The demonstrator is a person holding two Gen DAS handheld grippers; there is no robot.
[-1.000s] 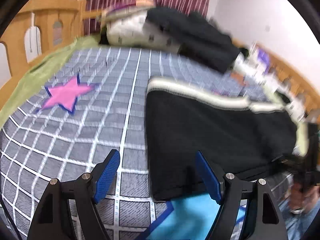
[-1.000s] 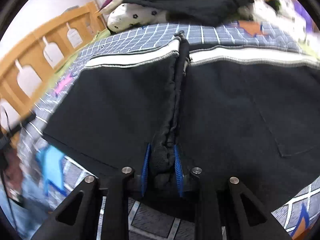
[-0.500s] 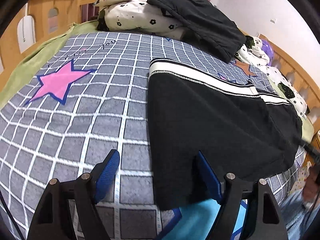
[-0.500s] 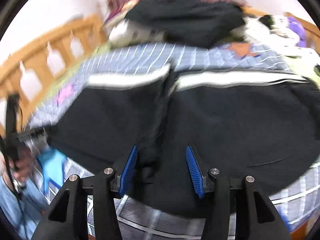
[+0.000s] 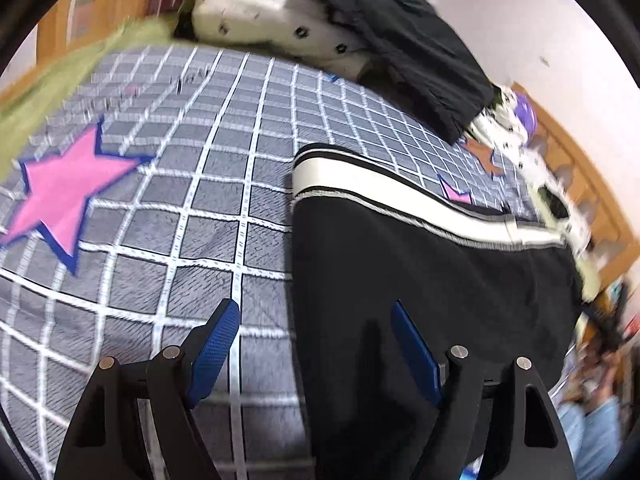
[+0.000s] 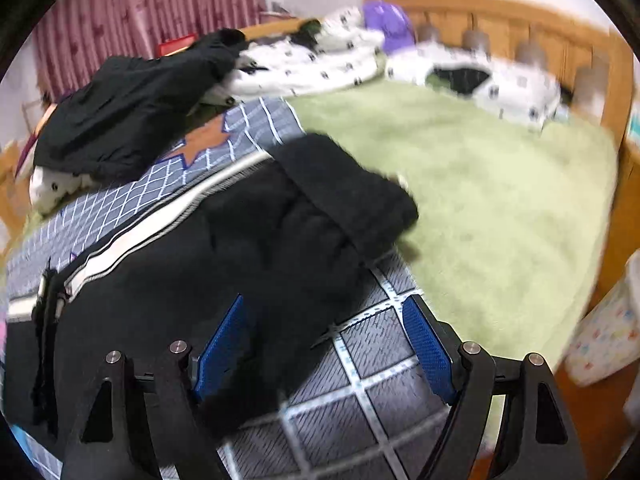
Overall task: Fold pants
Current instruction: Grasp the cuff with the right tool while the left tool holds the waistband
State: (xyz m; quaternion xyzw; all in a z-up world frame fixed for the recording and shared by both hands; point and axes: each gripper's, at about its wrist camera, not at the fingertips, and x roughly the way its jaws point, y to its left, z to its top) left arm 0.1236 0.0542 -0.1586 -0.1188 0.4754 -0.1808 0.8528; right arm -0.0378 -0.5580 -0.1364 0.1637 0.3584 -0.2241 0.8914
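My left hand-held gripper (image 5: 314, 346) tips down over the bed (image 5: 168, 208). Its blue fingers (image 5: 214, 346) are spread wide with nothing between them. One sits over the grey checked blanket (image 5: 224, 240), the other over the near side edge of the black pants (image 5: 420, 272).

The pants lie flat on the blanket, white waistband (image 5: 360, 184) on the far side.

My right hand-held gripper (image 6: 328, 344) also tips down, over the other end of the pants (image 6: 256, 264), near the green blanket (image 6: 500, 200). Its jaws are opening. Black cloth shows between its fingers (image 6: 222, 344), but they do not pinch it.
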